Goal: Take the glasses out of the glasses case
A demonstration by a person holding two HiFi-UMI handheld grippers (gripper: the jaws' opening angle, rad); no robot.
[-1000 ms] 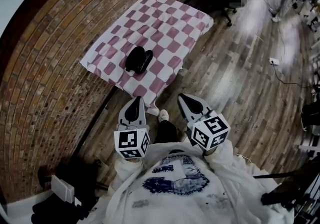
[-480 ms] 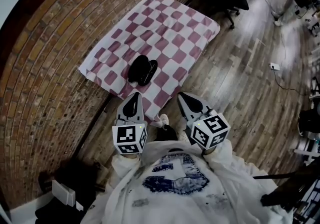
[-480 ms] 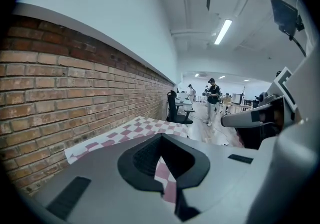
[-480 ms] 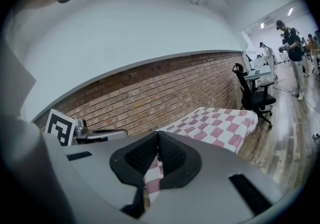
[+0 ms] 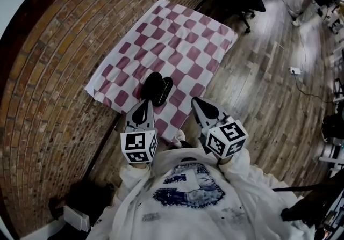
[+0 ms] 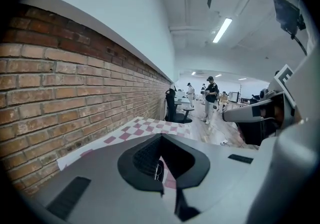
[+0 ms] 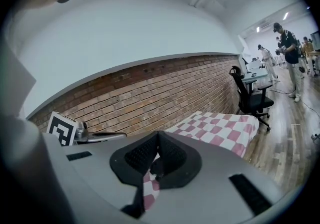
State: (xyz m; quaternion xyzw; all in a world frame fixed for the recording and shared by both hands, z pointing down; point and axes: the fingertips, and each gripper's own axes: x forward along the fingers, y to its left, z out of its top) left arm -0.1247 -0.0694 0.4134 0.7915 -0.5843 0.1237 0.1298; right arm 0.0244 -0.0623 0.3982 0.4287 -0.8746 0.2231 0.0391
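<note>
Checked cloth (image 5: 185, 45) bears the glasses case (image 5: 156, 88); left tool (image 5: 145, 103) and right tool (image 5: 196, 102) are both closed, empty.

the left gripper (image 6: 161, 136) filled the lower frame, its grey jaws closed with their tips meeting and nothing held between the black ribbed pads (image 6: 145, 158). through the slit below them a strip of pink-and-white cloth showed. ahead lay the checkered cloth (image 6: 150, 127), its left edge against the brick wall (image 6: 75, 92), which ran away under a pale upper wall. beyond the cloth stood a black office chair (image 6: 172, 107), and farther off a person in dark clothes (image 6: 211, 98) with others behind. a strip light (image 6: 222, 30) glowed on the ceiling. at the right edge the right gripper (image 6: 227, 116) pointed the same way, its marker cube (image 6: 284, 75) partly in view.
</note>
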